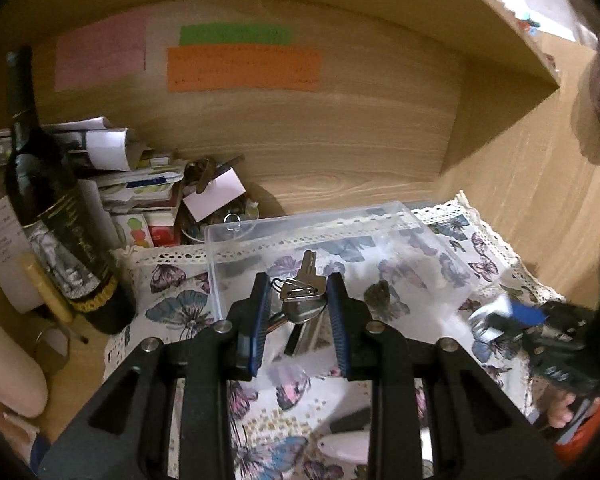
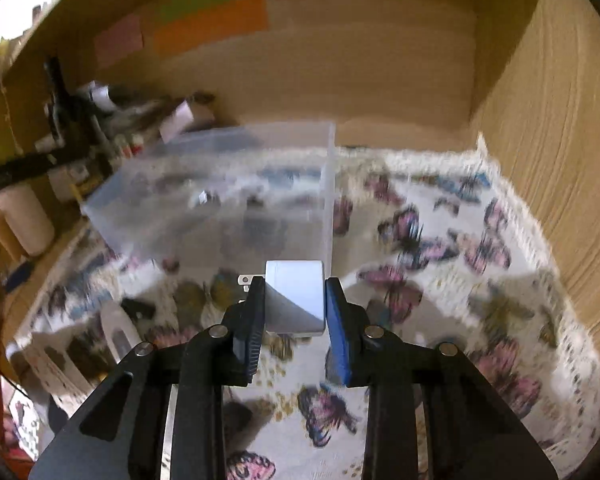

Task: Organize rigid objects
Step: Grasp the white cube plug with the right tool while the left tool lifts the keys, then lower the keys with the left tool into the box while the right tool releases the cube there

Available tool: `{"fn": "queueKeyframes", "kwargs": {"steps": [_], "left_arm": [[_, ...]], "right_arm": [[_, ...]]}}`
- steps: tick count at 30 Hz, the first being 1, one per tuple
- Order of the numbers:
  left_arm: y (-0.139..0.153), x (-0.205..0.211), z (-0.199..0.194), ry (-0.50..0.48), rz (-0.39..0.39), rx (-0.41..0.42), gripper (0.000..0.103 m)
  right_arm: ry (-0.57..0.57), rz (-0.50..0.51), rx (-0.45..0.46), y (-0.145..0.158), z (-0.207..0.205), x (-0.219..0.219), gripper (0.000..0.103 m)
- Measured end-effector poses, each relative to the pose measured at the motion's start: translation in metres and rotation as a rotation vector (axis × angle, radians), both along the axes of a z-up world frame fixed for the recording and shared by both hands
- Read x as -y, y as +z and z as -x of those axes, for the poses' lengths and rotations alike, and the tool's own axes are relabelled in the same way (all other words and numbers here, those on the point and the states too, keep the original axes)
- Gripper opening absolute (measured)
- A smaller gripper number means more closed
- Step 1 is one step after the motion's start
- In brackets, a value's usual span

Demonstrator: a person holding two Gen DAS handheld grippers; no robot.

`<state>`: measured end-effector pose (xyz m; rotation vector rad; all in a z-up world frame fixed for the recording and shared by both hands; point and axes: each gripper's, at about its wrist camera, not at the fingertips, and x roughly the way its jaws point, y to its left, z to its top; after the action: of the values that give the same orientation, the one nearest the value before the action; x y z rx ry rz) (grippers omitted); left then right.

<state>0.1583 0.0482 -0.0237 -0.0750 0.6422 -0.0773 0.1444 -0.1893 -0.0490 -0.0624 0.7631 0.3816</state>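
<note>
Left gripper point(image 1: 299, 300) pinches one bunch of keys point(image 1: 302, 298) over the clear box's point(image 1: 228, 232) near edge; one bottle point(image 1: 56, 216) stands left. Right gripper point(image 2: 295, 304) clamps one white charger point(image 2: 296, 296) just short of the box point(image 2: 228, 184), open cloth point(image 2: 480, 280) to its right.

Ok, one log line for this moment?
left gripper: holds keys over clear box | right gripper: holds white block near box | cloth underneath
</note>
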Motion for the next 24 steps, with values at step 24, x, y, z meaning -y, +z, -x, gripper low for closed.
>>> {"fn": "queueKeyframes", "kwargs": {"steps": [24], "left_arm": [[-0.062, 0.018, -0.060, -0.062, 0.010, -0.208, 0.029]], "right_arm": [[0.089, 0.105, -0.048, -0.019, -0.087, -0.055, 0.027]]}}
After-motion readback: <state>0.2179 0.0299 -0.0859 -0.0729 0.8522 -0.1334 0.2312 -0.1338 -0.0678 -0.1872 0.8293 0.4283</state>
